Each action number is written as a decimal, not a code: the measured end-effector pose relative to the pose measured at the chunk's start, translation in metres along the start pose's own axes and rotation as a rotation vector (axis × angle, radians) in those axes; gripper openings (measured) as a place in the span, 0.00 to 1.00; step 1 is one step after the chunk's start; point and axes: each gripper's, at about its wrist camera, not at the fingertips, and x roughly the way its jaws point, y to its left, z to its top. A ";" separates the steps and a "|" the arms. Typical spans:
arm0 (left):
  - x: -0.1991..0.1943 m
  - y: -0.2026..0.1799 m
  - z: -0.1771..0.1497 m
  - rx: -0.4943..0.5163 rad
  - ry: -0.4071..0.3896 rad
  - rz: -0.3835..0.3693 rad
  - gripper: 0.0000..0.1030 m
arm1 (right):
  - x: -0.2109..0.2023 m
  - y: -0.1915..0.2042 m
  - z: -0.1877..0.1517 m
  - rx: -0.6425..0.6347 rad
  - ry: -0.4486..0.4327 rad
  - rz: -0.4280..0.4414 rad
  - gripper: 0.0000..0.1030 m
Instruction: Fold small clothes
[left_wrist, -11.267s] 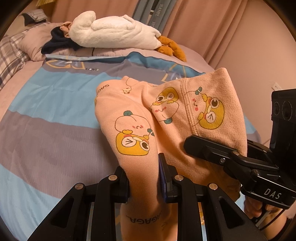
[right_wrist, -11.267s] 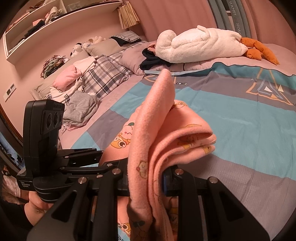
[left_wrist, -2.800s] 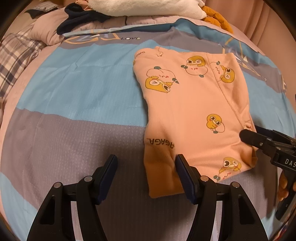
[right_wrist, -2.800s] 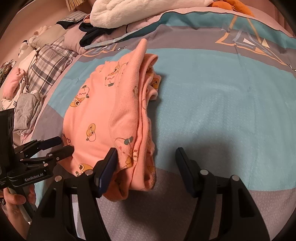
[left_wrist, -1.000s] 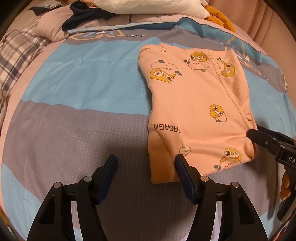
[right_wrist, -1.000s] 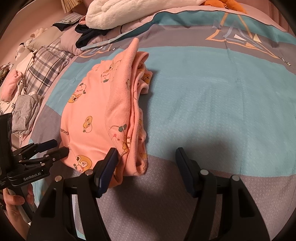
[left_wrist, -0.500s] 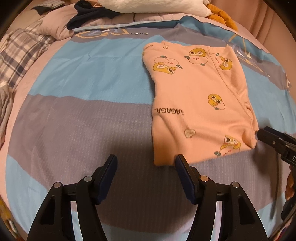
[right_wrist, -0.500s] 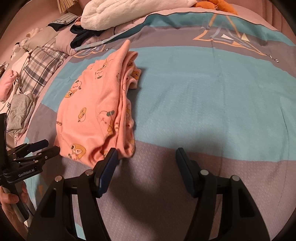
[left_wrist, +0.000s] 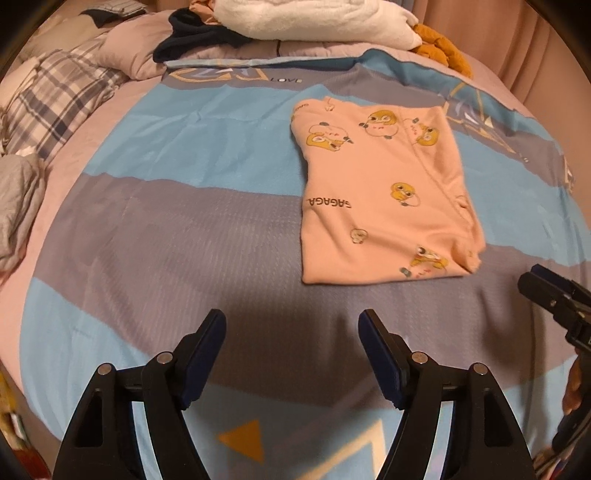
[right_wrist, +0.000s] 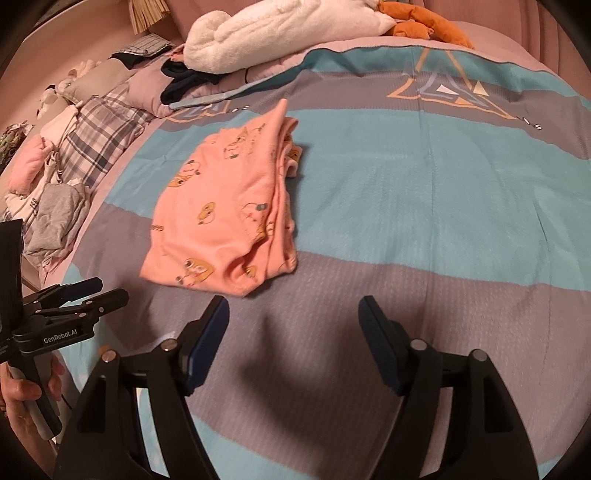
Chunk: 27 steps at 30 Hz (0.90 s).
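You've pulled both grippers back off the folded pink garment (left_wrist: 380, 195); left gripper (left_wrist: 291, 354) and right gripper (right_wrist: 293, 332) are spreading, empty. It lies mid-bedspread (left_wrist: 184, 229), so this fold looks finished.

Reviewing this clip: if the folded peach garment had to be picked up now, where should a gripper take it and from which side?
Probably the near right corner of the peach garment, approached from the near edge. The stacked layers end there in a thick, slightly lifted lip above the bedspread; the flat middle offers nothing to pinch. The right gripper, its jaws opening, is empty.
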 end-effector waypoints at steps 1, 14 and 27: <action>-0.004 -0.001 -0.002 -0.001 -0.004 -0.002 0.75 | -0.004 0.002 -0.002 -0.002 -0.005 0.004 0.74; -0.050 -0.008 -0.020 -0.020 -0.106 -0.031 0.93 | -0.045 0.028 -0.021 -0.069 -0.088 0.023 0.93; -0.086 -0.022 -0.031 -0.037 -0.216 0.068 0.98 | -0.078 0.061 -0.036 -0.240 -0.186 -0.051 1.00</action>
